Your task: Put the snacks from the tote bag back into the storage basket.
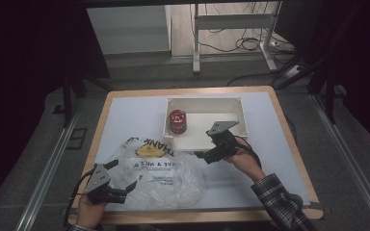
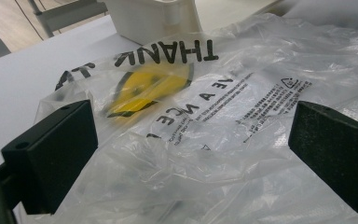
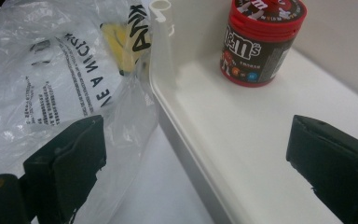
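While both tongs stood wide and empty:
Bag: plastic bag [image 1: 161,175] lay on the bench [image 1: 125,115] beside the tray [image 1: 243,115], left tongs [image 2: 191,154] over it.
Right tongs: [image 3: 196,154] straddled the tray's rim.
Risk: thin film could slip or tear if pinched carelessly.

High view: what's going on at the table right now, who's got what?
A person holds a gripper in each hand. The left gripper sits open at the near edge of a clear plastic "Thank You" bag with something yellow inside, its jaws either side of the film, not pinching it. The right gripper is open and empty at the near edge of the white tray. An M&M's canister stands upright inside the tray.
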Available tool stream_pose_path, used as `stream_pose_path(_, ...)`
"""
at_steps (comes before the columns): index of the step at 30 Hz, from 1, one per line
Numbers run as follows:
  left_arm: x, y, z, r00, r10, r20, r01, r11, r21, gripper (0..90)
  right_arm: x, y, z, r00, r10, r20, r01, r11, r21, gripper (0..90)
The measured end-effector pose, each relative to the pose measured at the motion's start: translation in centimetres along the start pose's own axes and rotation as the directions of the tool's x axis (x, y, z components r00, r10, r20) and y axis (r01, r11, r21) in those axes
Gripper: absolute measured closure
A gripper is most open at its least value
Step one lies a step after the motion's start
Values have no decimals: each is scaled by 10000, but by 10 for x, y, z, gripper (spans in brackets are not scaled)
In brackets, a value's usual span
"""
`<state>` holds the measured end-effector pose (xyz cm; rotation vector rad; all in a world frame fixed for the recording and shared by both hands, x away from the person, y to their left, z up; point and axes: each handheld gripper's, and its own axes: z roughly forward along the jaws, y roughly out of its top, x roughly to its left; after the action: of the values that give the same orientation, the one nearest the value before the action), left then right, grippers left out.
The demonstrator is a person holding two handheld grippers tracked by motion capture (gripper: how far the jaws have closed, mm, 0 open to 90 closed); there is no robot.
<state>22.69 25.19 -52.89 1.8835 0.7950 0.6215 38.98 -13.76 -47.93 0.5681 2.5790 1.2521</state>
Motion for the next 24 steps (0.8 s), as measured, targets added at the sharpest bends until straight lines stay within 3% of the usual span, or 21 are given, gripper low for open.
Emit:
stream_pose_path(10,0,0,0,10000,6,16,-6,10000,0,11,4,-10,-3,10000,-50,9,50,9997,250,52)
stream_pose_path(24,0,0,0,10000,10,24,-10,10000,8,11,10,-19,-21,10000,76,48,-76,10000,36,52)
